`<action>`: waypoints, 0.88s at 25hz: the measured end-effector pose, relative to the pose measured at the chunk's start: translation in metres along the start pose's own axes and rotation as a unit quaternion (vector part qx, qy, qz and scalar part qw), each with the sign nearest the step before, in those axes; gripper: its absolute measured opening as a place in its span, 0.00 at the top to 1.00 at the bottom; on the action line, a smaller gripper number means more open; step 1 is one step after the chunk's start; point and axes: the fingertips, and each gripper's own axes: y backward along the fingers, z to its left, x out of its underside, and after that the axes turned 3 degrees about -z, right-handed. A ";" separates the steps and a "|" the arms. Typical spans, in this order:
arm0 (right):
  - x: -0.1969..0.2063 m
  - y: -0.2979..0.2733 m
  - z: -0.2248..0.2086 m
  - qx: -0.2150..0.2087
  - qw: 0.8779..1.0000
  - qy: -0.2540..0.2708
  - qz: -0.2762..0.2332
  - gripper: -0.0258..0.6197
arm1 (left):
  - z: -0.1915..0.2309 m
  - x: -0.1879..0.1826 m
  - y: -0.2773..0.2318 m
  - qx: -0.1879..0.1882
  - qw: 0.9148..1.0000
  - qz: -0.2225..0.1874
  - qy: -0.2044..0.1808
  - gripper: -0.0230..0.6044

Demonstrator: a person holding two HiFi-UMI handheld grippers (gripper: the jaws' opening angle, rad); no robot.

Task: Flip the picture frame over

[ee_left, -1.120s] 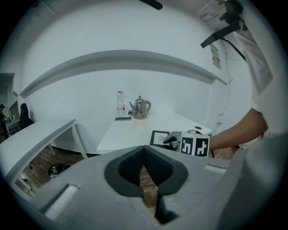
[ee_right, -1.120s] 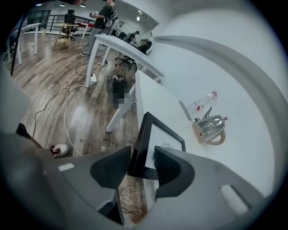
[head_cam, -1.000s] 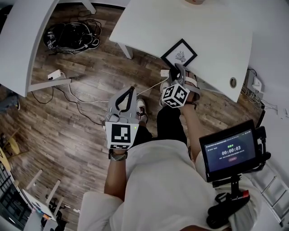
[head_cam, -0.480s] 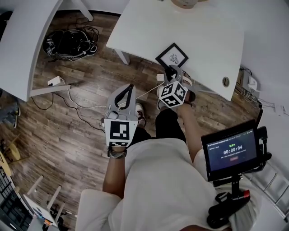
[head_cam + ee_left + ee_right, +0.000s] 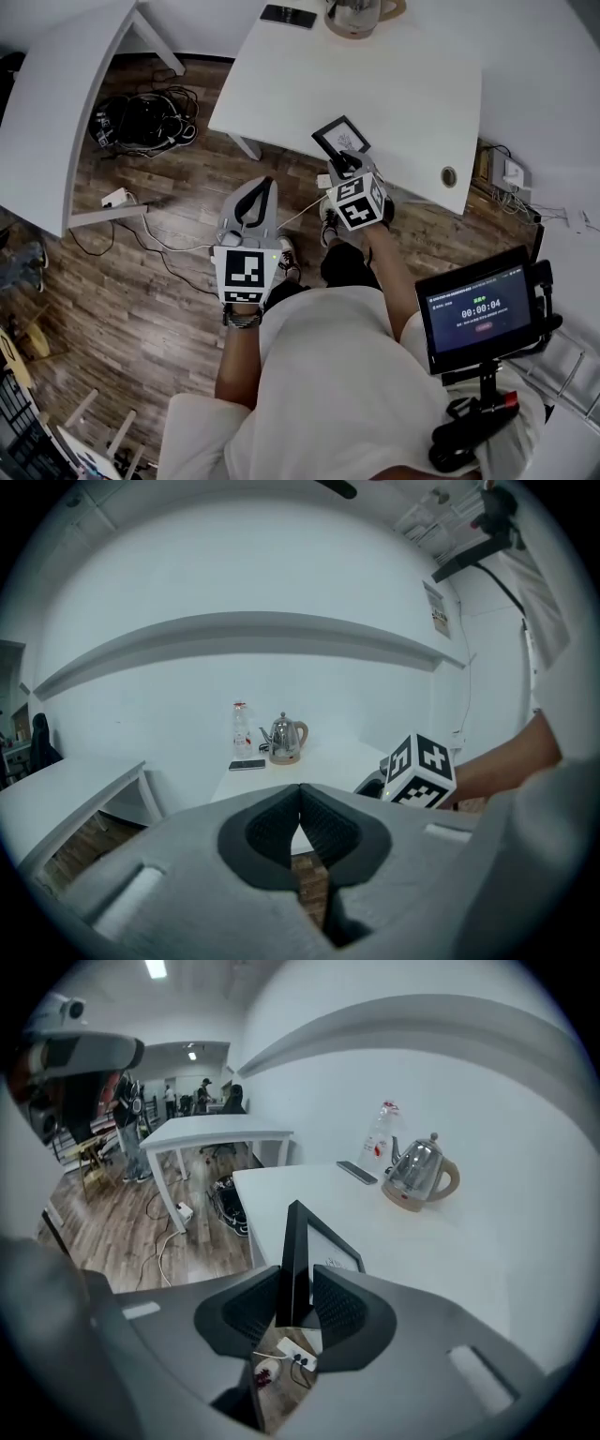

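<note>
frame: black-rimmed rectangular picture frame with a white print (image 5: 342, 137), at the near rim of the white table (image 5: 403, 84), tipped up; in the right gripper view the frame (image 5: 292, 1241) shows edge-on, upright
right tool (image 5: 341, 166): jaws have just been closing, frame between them; pads now pinch its near edge
left tool (image 5: 262, 190): jaws pressed together, nothing in them; over the wood floor (image 5: 131, 291) at 8 o'clock of the right tool, well apart from the frame
step (judged): turning the raised frame over to lay it on its other face
do it well: hold the pinch firm, roll past upright, lower flat toward 12 o'clock so it lands fully on the table, not over the rim
risk: thin edge may slip from the pads
clearance: steel kettle (image 5: 354, 11) and dark phone (image 5: 289, 15) at 12 o'clock, well apart
</note>
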 end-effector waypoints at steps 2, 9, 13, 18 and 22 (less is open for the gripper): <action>-0.003 0.000 -0.002 -0.006 0.999 -0.034 -0.007 0.79 | 0.003 -0.002 -0.003 0.000 1.000 -0.008 0.001 0.96; -0.010 0.005 -0.016 -0.037 0.990 -0.133 -0.034 0.81 | 0.005 -0.017 -0.012 0.000 0.999 -0.035 -0.002 0.96; -0.019 0.011 -0.022 -0.069 0.977 -0.196 -0.052 0.81 | 0.009 -0.023 -0.014 0.006 0.999 -0.051 0.016 0.96; -0.027 0.020 -0.028 -0.132 0.950 -0.272 -0.078 0.81 | 0.006 -0.029 -0.022 0.015 0.998 -0.054 0.020 0.96; -0.028 0.019 -0.063 -0.172 0.927 -0.321 -0.091 0.82 | -0.004 -0.049 -0.060 0.028 0.998 -0.044 0.018 0.96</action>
